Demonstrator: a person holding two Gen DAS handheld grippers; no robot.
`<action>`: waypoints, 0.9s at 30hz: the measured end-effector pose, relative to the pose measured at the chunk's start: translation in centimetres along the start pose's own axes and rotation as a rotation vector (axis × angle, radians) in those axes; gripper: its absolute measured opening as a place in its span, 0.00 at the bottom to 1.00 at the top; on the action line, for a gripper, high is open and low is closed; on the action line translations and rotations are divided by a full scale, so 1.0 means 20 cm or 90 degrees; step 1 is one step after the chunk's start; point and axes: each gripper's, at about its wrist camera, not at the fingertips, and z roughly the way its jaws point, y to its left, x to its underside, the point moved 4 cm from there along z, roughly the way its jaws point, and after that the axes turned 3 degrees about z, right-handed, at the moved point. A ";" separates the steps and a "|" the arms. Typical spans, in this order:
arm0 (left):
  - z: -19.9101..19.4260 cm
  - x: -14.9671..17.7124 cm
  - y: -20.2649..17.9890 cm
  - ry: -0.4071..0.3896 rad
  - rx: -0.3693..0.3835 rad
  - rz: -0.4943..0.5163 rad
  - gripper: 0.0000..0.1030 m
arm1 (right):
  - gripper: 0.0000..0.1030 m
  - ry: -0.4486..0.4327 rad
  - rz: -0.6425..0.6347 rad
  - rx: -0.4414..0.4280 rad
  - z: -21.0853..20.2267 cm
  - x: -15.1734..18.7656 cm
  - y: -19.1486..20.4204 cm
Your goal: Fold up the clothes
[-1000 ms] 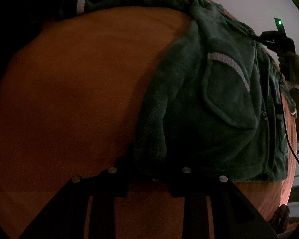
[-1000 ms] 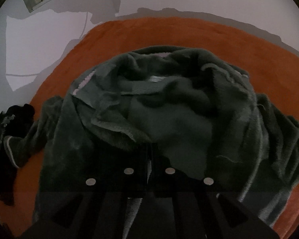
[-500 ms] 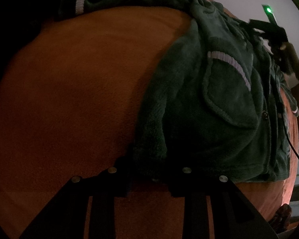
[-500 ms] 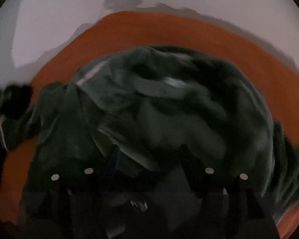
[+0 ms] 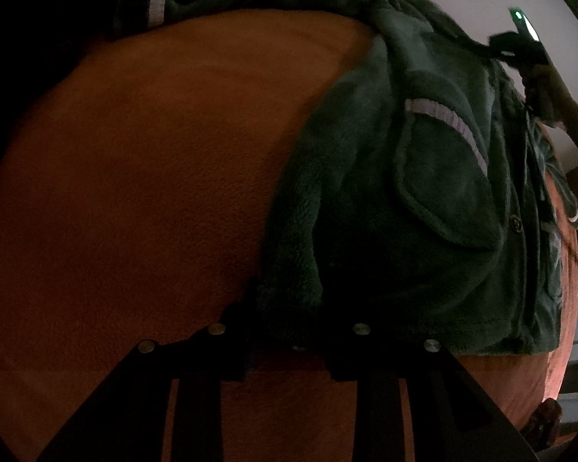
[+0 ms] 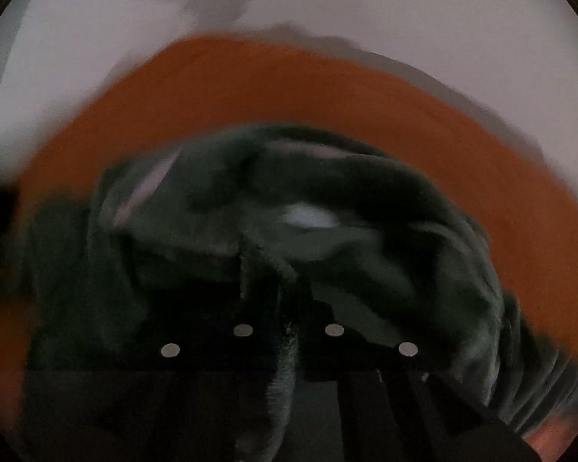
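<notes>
Left wrist view: we see the green fleece garment (image 5: 424, 192) spread on the orange bed (image 5: 154, 173) toward its right edge, hem corner clamped in the left hand-held gripper (image 5: 289, 346). Risk: right hand-held gripper (image 6: 289, 308), jaws together on a thin fleece fold near the collar, w/ view blurred; a shallow bite may slip, or the thick pile bunches, so the fold lands crooked. Both point steeply down at the bed; a hand (image 5: 547, 92) holds the right one at the far-right corner.

Right-wrist view of the green fleece garment (image 6: 327, 238) motion-blurred
</notes>
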 end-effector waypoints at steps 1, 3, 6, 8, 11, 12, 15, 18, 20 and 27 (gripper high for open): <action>0.00 0.00 0.00 0.001 0.001 -0.001 0.29 | 0.04 0.010 0.046 0.006 0.03 0.00 -0.09; 0.00 0.00 0.00 0.001 0.001 -0.004 0.29 | 0.03 0.045 0.109 0.030 0.11 0.03 -0.24; -0.01 0.00 0.00 0.002 0.003 -0.003 0.29 | 0.03 0.073 0.147 0.043 0.17 0.10 -0.34; -0.02 -0.01 0.00 0.004 0.011 -0.009 0.29 | 0.03 0.070 0.151 0.049 0.16 0.13 -0.37; -0.04 -0.01 0.00 0.002 0.017 -0.011 0.30 | 0.03 0.030 0.170 0.051 0.02 0.11 -0.38; -0.05 0.00 0.00 0.001 0.019 -0.011 0.30 | 0.02 0.010 0.179 0.051 -0.05 0.11 -0.39; -0.06 0.00 0.00 0.000 0.025 -0.014 0.31 | 0.02 -0.026 0.207 0.086 -0.20 0.13 -0.45; -0.07 0.00 0.01 0.000 0.029 -0.017 0.31 | 0.02 0.010 0.210 0.118 -0.14 0.19 -0.47; -0.09 0.02 0.03 0.001 0.028 -0.012 0.32 | 0.02 0.040 0.189 0.115 -0.02 0.19 -0.47; -0.18 0.04 0.07 -0.006 0.030 -0.013 0.39 | 0.36 0.044 0.185 0.087 -0.15 0.20 -0.44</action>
